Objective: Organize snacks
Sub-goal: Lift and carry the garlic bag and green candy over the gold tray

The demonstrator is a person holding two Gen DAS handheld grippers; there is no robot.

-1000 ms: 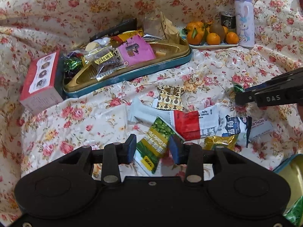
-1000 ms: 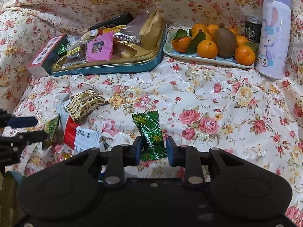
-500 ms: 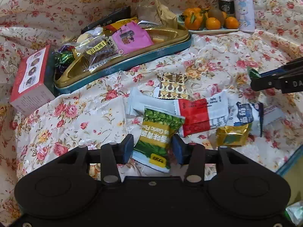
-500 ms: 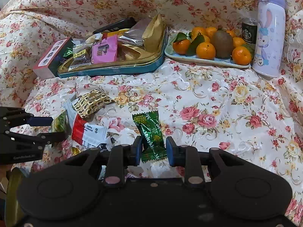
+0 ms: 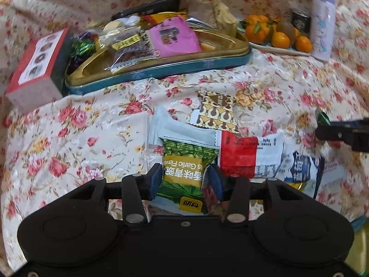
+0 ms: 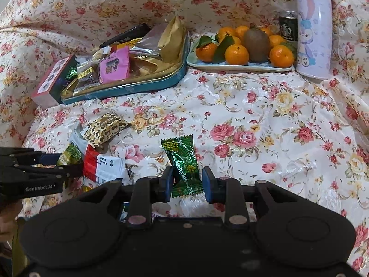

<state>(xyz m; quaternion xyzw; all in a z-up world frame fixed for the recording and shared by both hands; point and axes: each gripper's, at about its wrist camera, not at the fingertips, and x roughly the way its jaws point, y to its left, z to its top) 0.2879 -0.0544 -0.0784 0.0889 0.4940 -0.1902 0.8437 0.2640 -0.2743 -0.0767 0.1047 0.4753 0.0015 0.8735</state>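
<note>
Left hand-held gripper point(image 5: 183, 180): jaws spread, straddling a green-and-yellow snack packet point(image 5: 182, 173) that lies flat on the flowered cloth point(image 5: 76, 138); pads stand just off its edges, not pressing. Packet sits in a loose pile w/ a white wrapper point(image 5: 175, 129), a red-and-white packet point(image 5: 249, 154), a brown-patterned packet point(image 5: 216, 110) and a blue-and-white packet point(image 5: 302, 168).

Right hand-held gripper point(image 6: 187, 182): jaws drawn close, pinching a green foil candy point(image 6: 184, 161) by its lower end; candy stands up tilted betw. the pads, above the cloth.

Far side: teal-and-gold tin tray point(image 6: 147, 85) already loaded w/ snacks, incl. a pink packet point(image 6: 114, 64); red box point(image 6: 52, 80) touching its left end. Right of tray: plate point(image 6: 237, 65) of oranges and a kiwi, dark can point(image 6: 287, 25), lilac rabbit bottle point(image 6: 313, 30) upright beside it.
</note>
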